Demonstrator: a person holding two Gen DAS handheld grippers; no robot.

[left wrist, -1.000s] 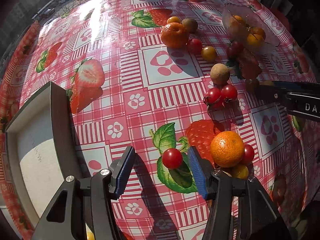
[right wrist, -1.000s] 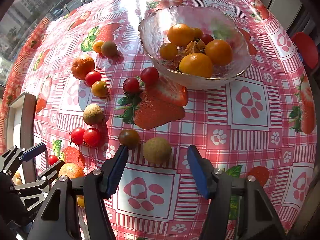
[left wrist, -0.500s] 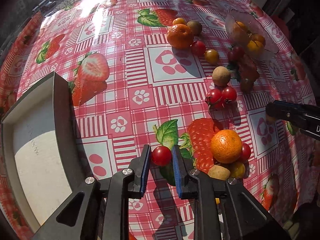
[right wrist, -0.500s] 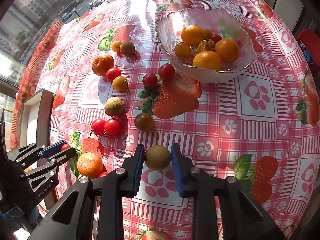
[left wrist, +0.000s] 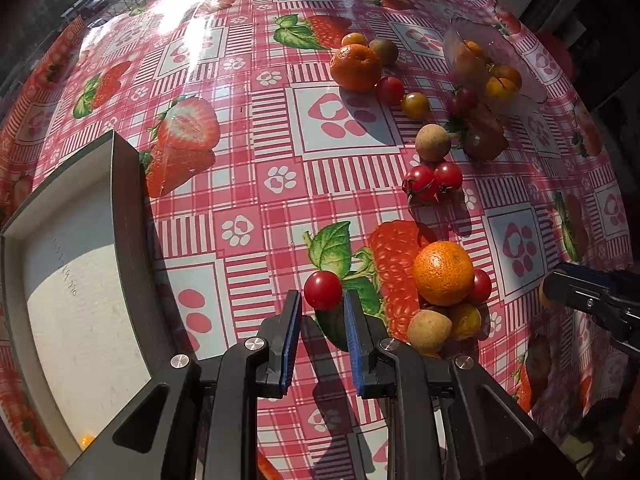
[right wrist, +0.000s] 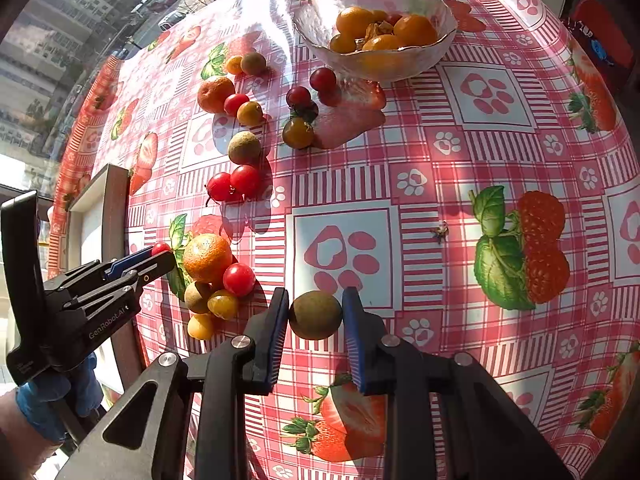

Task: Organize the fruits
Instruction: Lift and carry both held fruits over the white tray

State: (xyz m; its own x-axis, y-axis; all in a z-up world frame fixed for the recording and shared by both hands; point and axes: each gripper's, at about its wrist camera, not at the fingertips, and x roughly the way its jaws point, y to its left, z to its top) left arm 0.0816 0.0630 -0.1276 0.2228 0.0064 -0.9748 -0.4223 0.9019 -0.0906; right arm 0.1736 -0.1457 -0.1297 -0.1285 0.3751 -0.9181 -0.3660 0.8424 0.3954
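- Two grasps are closing together: the left gripper (left wrist: 323,310) fingers are pinching a cherry tomato (left wrist: 322,290) beside the tray (left wrist: 128,208).
- The right gripper (right wrist: 315,314) is squeezing a brown longan (right wrist: 315,314) over the table (right wrist: 500,152).
- Next, I judge, each fruit needs lifting and carrying, perhaps toward the glass bowl (right wrist: 436,46).

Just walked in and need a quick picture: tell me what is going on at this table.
A person is sorting fruit with a gripper in each hand. The left gripper is closed on a red cherry tomato, beside a grey tray. The right gripper is closed on a brown round fruit. More fruit lies scattered on the tablecloth, and a glass bowl already holds several orange ones.
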